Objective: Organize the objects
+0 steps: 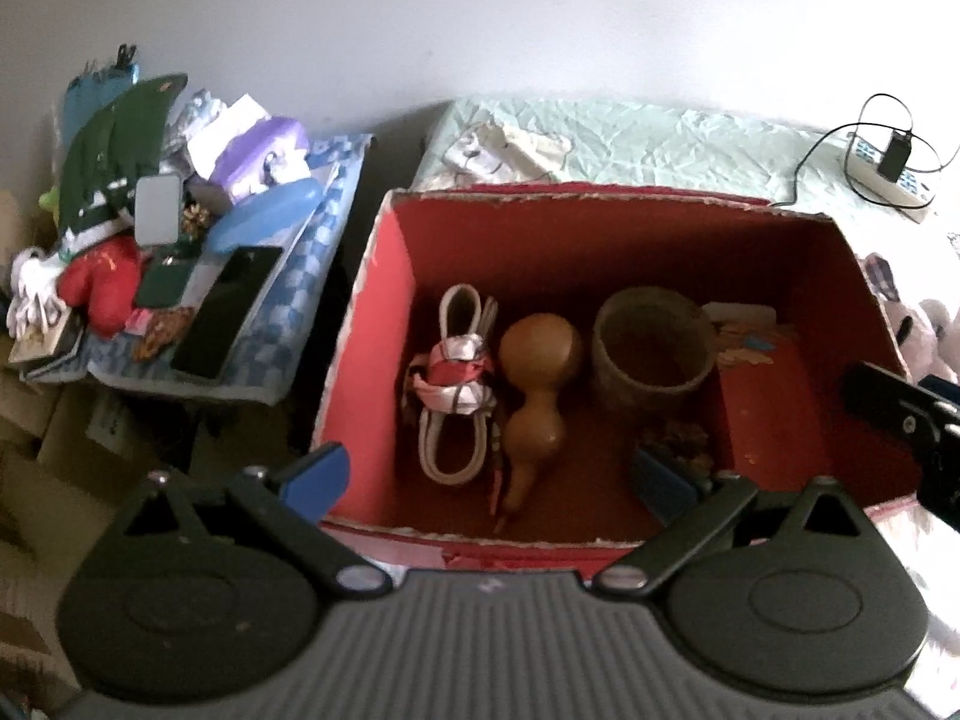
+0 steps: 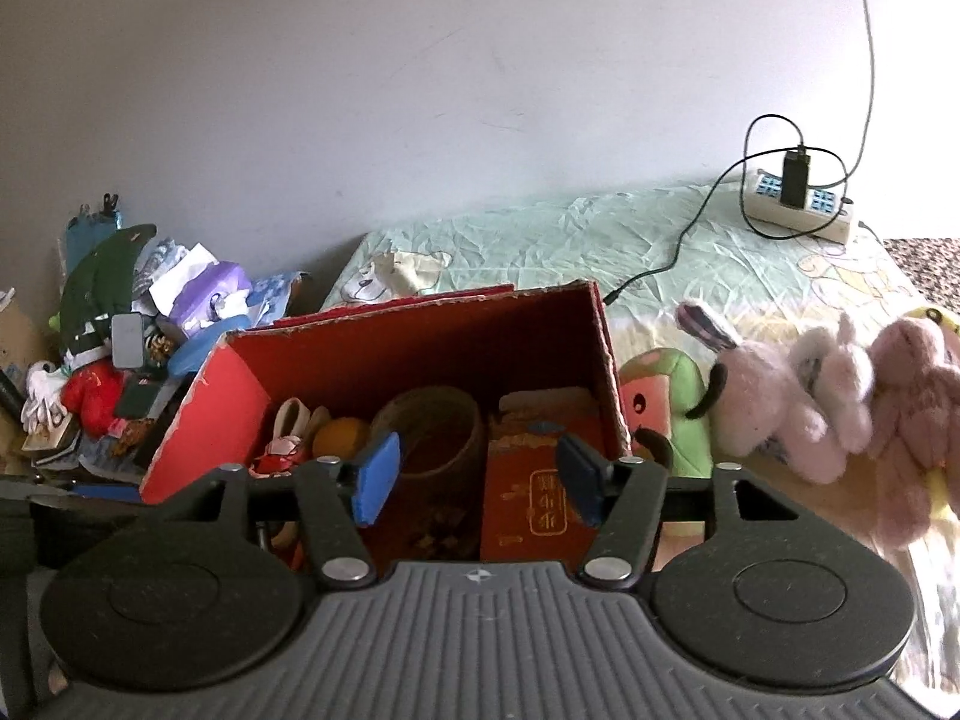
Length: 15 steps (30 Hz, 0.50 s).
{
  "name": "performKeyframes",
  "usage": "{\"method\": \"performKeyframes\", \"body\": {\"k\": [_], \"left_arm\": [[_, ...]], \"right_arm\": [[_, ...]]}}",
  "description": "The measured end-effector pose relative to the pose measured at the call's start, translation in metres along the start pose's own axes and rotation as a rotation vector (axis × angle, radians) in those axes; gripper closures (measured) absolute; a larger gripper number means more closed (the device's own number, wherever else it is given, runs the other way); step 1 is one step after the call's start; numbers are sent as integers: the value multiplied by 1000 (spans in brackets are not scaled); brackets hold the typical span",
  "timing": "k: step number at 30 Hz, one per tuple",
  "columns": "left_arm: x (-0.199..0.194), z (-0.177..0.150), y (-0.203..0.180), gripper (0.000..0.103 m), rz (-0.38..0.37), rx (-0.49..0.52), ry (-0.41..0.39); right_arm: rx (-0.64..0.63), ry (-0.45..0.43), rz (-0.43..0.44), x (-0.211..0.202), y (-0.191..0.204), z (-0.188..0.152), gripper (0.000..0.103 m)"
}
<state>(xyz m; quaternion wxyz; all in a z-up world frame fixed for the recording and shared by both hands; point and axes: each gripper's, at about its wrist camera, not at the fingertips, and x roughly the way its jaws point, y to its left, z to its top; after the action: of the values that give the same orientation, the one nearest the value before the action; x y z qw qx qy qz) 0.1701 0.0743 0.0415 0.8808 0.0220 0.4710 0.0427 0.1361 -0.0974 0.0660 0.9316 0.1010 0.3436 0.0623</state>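
Red box (image 2: 420,348) beyond right hand-held gripper (image 2: 474,480); jaws apart

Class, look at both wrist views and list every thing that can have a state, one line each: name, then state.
Red box: open-topped, partly filled.
Gourd: lying on its side in the box.
Wooden cup: upright in the box.
White cable: coiled, bundled, lying in the box.
Power strip: a charger plugged in.
Left gripper: jaws open, empty.
Right gripper: jaws open, empty.

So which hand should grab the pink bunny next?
Probably the right. The pink bunny lies just right of the red box, near the right gripper, whose fingers look open and empty. The left gripper faces the box's left side.
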Motion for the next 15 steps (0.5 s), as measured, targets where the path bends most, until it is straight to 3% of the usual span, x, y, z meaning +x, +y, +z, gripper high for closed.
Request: {"method": "performKeyframes", "body": {"k": [15], "left_arm": [[9,1,-10,2,66,-13,56]], "right_arm": [[-15,110,91,28,-4,9,28]]}}
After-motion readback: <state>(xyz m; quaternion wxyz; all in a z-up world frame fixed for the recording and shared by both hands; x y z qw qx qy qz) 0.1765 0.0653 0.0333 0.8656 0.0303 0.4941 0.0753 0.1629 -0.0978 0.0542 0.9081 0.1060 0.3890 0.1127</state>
